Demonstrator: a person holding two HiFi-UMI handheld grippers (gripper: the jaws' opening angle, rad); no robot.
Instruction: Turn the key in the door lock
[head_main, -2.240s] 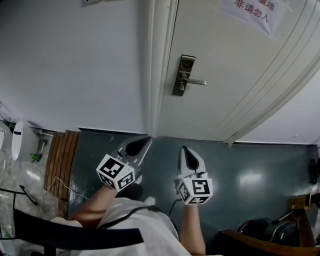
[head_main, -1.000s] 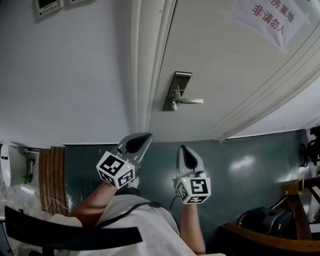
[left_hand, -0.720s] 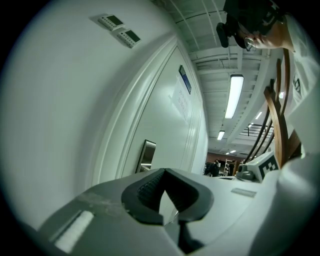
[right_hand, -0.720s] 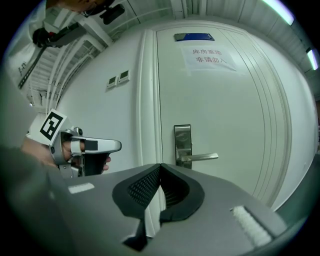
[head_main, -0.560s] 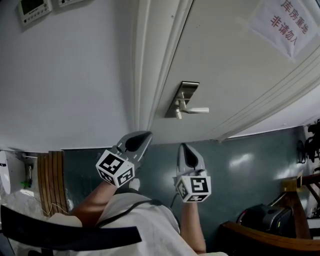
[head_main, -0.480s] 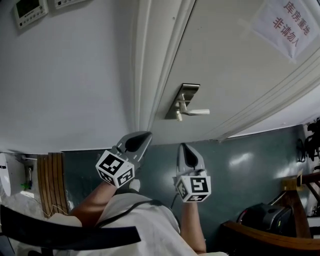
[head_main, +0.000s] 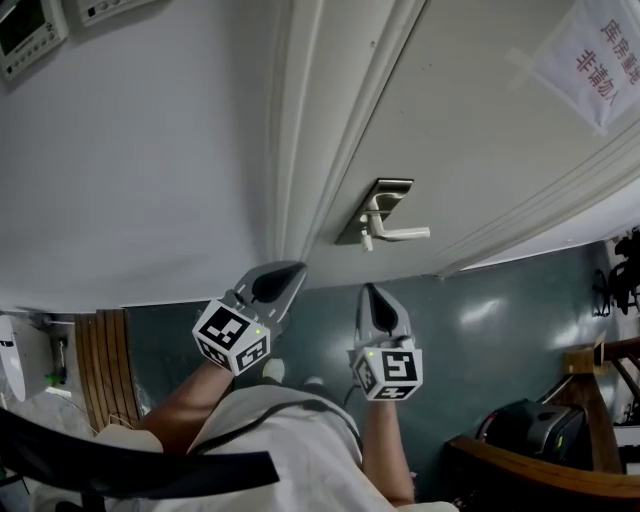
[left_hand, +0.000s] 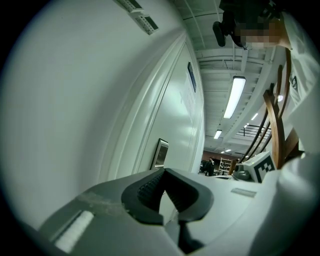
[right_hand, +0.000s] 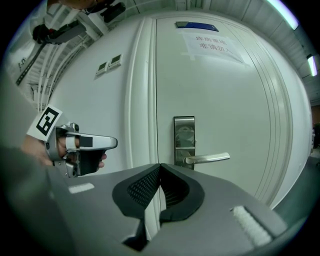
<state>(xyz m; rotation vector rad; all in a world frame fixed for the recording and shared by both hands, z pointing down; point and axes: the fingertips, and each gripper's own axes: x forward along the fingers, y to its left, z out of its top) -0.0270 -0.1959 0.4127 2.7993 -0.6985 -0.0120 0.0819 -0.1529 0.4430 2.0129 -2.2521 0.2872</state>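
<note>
Starting at the grippers: the right gripper (right_hand: 160, 165) has its jaws clenched, ribbed pads tip to tip with nothing between them. The left gripper (left_hand: 164, 170) reads the same in its own view, pads meeting at the tips and empty. In the head view both are held side by side, low in front of the person, over the grey floor (head_main: 480, 330), well apart from the door (head_main: 480, 130) and touching nothing. The right gripper view looks almost square at the metal lock plate (right_hand: 184, 140) near the door's left edge, with the lever handle (right_hand: 207, 159) pointing right. The plate's lower part, where a keyhole would sit, is hidden behind that gripper's own jaws. In the head view a small pale stub (head_main: 366, 240) shows just under the lever. It may be the key, but it is too small to tell. The left gripper faces the white door frame (head_main: 310, 130) at a slant, the plate off to one side. Judgement: the step in hand is the approach, and neither the grip nor the turn has been started. The right gripper looks the better placed for the work. The next move calls for closing the gap to the plate, parting the right jaws, lining the pads up flat on either side of the key head, pinching it, and then rolling the wrist. The left gripper needs only to stay clear of the lever.
</note>
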